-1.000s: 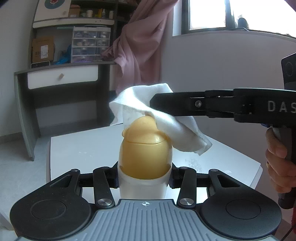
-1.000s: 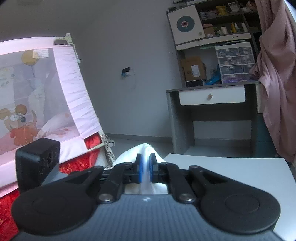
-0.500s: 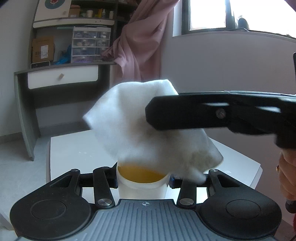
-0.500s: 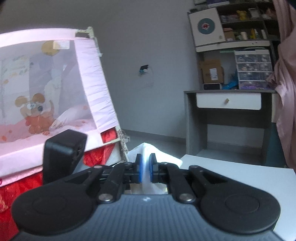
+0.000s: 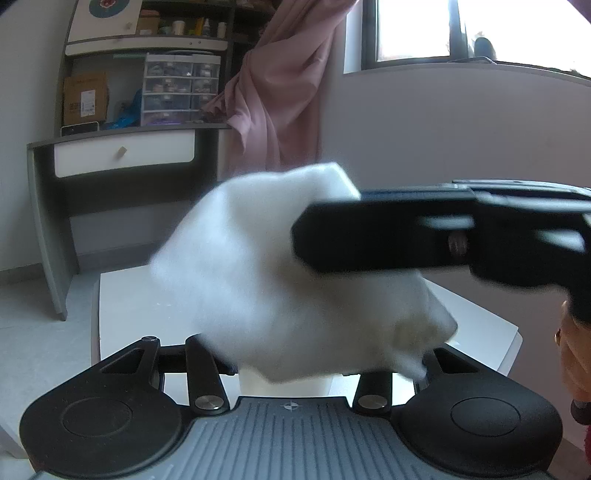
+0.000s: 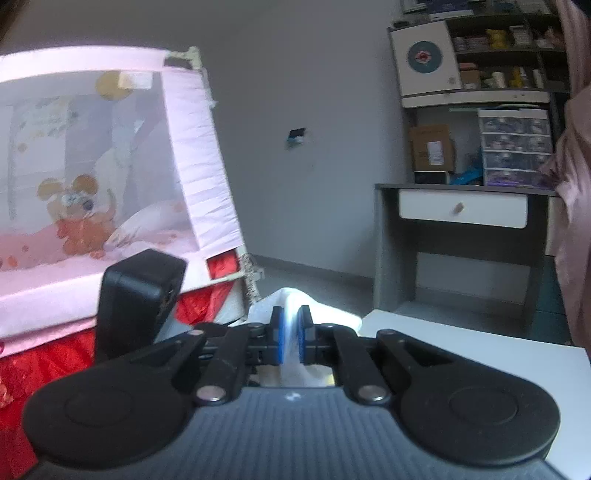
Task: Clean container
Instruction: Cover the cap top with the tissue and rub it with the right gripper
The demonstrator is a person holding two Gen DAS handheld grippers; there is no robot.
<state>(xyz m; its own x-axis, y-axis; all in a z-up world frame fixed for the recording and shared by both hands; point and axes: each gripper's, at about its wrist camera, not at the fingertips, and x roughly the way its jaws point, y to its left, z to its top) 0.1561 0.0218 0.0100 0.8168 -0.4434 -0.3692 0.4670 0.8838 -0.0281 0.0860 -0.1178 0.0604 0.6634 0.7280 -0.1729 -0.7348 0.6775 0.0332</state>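
A grey desk [image 5: 48,206] with 1 white drawer [image 5: 123,155] is seen against the wall. On top of it, a brown cardboard box [image 5: 85,98] and a set of small clear drawers [image 5: 179,88] are placed side by side. Above them a shelf [image 5: 147,46] with small bottles is fixed. A pink curtain [image 5: 280,92] hangs beside a bright window [image 5: 413,29]. In the right wrist view, a pink mesh cot [image 6: 110,177] with a cartoon mouse print [image 6: 79,214] is shown.

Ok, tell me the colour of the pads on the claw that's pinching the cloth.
Blue pads, clamped on the white cloth; the right wrist view shows them best.
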